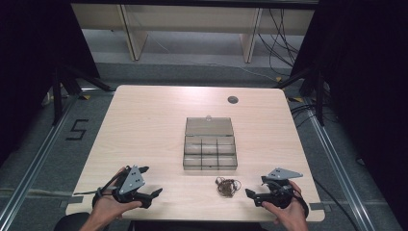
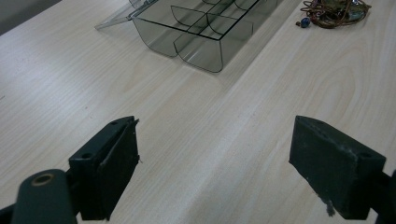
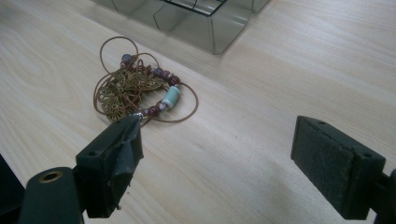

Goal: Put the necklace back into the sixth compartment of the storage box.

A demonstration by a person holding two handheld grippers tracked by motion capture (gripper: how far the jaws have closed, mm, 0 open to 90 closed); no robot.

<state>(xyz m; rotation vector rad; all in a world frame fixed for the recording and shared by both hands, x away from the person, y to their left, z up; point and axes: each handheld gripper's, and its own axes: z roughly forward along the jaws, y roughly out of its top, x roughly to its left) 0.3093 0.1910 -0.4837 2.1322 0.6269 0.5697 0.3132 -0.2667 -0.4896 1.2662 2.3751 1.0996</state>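
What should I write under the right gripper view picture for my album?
Open tool hovering beside a tangled beaded necklace near a clear divided box.

right tongs (image 3: pixel 217 161) agape | necklace (image 3: pixel 140 88) beside left pad | box (image 3: pixel 205 14) behind

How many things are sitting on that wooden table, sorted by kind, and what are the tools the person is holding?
Clear plastic compartment box, lid open: 1
Tangled beaded necklace: 1
Hand-held gripper: 2, the left hand-held gripper and the right hand-held gripper, both with jaws wide apart and nothing between them
Total: 4
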